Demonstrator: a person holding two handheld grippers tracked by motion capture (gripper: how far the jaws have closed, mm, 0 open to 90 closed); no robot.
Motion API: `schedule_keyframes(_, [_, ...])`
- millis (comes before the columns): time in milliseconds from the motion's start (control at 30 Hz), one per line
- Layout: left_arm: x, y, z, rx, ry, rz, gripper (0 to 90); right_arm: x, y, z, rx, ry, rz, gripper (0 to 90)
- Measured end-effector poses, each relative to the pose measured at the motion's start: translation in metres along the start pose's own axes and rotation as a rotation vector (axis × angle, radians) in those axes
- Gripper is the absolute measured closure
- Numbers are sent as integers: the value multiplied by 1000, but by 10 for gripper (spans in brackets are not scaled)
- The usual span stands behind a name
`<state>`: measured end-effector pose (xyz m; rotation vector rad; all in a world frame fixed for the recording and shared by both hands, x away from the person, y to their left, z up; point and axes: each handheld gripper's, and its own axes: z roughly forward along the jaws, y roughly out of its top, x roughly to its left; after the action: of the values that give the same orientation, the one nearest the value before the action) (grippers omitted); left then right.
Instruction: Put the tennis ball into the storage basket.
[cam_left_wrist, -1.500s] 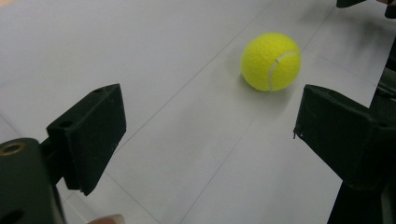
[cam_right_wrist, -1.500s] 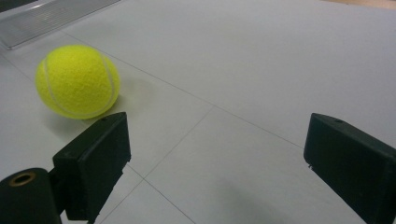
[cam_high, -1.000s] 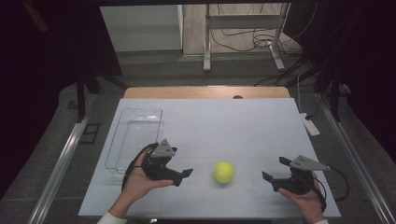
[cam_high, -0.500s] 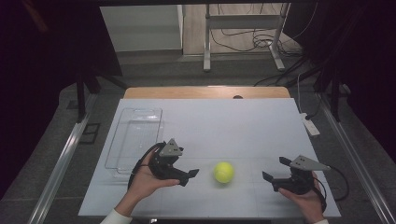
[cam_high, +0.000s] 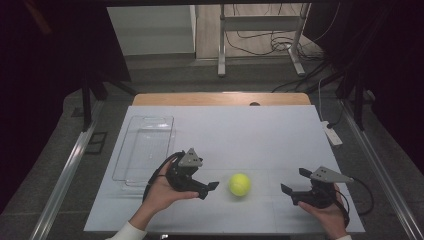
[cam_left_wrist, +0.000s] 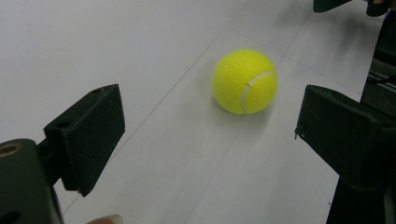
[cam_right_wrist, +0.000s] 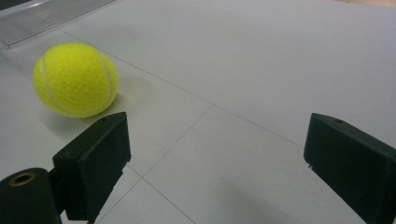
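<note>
A clear tray (cam_high: 145, 150) lies at the left of the white tabletop (cam_high: 250, 135). Next to it, the left gripper (cam_high: 209, 189) is wide apart, aimed at the yellow ball (cam_high: 239, 184) just beside it. The right gripper (cam_high: 292, 181) rests further right, spread wide and holding nothing.

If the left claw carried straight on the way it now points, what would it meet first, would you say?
Most likely the fuzzy yellow tennis ball: it lies on the white table just ahead of the open left claw, roughly between the jaw lines, though not yet touched.
</note>
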<state>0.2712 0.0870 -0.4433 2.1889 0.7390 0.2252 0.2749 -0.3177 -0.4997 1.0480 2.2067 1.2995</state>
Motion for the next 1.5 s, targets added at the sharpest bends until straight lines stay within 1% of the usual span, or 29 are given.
schedule_keyframes(400, [-5,8,16,24,-25,17,76,0,0,0,0,0,0,73])
schedule_keyframes(567, [-7,11,21,28,-33,13,70,0,0,0,0,0,0,73])
schedule_keyframes(733, [-10,14,28,34,-44,20,60,0,0,0,0,2,0,73])
schedule_keyframes(933, [-13,17,33,37,-53,25,52,0,0,0,0,1,0,73])
schedule_keyframes(967, [-13,18,34,43,-54,32,50,0,0,0,0,1,0,73])
schedule_keyframes(1133, [-16,21,39,44,-63,31,45,0,0,0,0,2,0,73])
schedule_keyframes(1500, [-21,27,51,64,-70,41,32,0,0,0,-1,2,0,73])
